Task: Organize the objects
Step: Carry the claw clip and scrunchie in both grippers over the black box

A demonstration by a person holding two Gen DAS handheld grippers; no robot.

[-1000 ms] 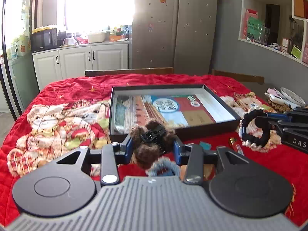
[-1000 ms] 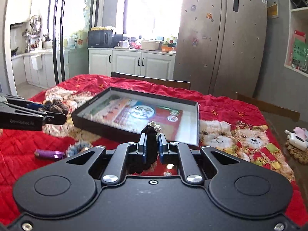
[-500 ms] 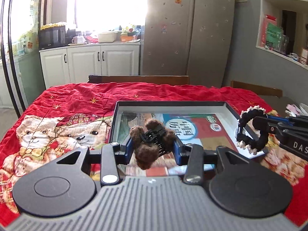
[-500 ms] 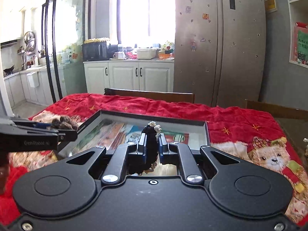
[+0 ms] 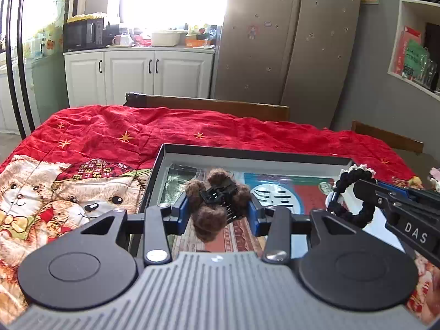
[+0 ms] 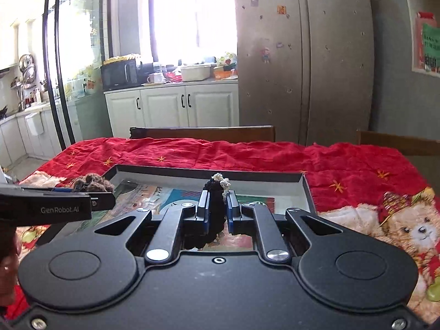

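Your left gripper (image 5: 218, 210) clamps the brown pompom hair claw (image 5: 217, 203) and your right gripper (image 6: 217, 209) pinches the black scrunchie (image 6: 216, 206), both above the tray (image 5: 247, 154).

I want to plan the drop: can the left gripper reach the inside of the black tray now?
Probably yes. The left gripper, shut on the brown fuzzy hair claw, is already above the black tray, whose open floor below looks bare.

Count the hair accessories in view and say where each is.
2. A brown fuzzy pom-pom hair claw is gripped by the left gripper; a black braided scrunchie with white trim by the right gripper. Both hang over the shallow black tray. Others may be hidden.
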